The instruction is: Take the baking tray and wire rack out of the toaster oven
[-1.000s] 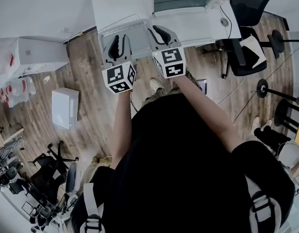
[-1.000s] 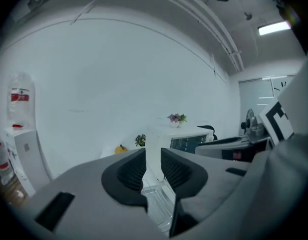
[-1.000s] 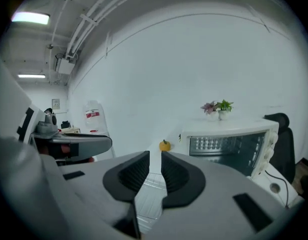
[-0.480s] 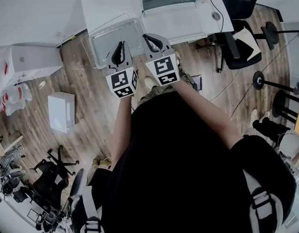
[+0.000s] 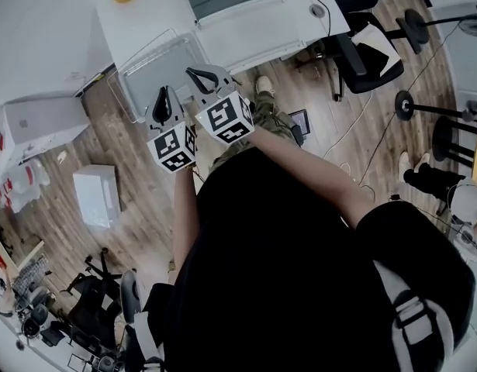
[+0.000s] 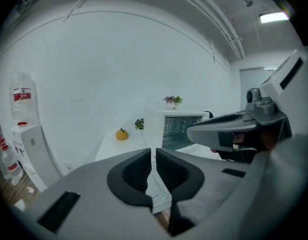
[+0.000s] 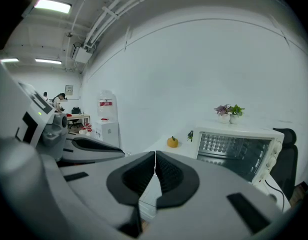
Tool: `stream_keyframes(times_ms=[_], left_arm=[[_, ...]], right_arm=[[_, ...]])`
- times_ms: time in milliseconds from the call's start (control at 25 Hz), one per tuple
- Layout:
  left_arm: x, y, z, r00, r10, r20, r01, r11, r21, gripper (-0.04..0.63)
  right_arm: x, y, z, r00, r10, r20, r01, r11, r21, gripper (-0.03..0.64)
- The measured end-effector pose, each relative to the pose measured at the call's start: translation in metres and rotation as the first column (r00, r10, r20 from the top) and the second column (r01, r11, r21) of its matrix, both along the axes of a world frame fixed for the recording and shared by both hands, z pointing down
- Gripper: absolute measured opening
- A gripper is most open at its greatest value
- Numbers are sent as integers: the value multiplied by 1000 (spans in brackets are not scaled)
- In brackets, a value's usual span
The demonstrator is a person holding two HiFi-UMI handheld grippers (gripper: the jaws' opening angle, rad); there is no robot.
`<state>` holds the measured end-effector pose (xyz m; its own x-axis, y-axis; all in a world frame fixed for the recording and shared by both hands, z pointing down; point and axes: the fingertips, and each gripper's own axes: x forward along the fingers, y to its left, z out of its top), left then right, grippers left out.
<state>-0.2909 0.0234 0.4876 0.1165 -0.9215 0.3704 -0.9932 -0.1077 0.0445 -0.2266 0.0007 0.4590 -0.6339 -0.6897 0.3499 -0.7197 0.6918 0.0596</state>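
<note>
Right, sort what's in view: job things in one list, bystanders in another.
Job: baking tray, wire rack, toaster oven, left tool and right tool, both shut on the tray.
Lying about: orange fruit, potted plants, office chair, water dispenser.

We see both arms reach out from the torso [image 5: 285,270] toward 11 o'clock in the head view. The left forearm [image 5: 184,208] runs nearly straight up frame, and the right forearm [image 5: 300,169] comes in from 4 o'clock. The left gripper [image 5: 162,93] sits just beside the right gripper [image 5: 195,72], at its 8 o'clock. The left marker cube [image 5: 174,147] and right marker cube [image 5: 225,119] are close but apart. Both grippers tip slightly below level. In the left gripper view the jaws are closed to a thin slit. In the right gripper view the pads [image 7: 169,174] meet at the tips. We cannot tell whether anything thin is pinched.
</note>
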Motion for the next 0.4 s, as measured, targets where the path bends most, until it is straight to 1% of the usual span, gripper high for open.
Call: stream_keyframes(times_ms=[400], left_arm=[[-8, 23, 12, 999, -43, 16, 44, 999, -30, 49]], right_arm=[[-4, 9, 14, 1000, -21, -8, 21, 1000, -16, 32]])
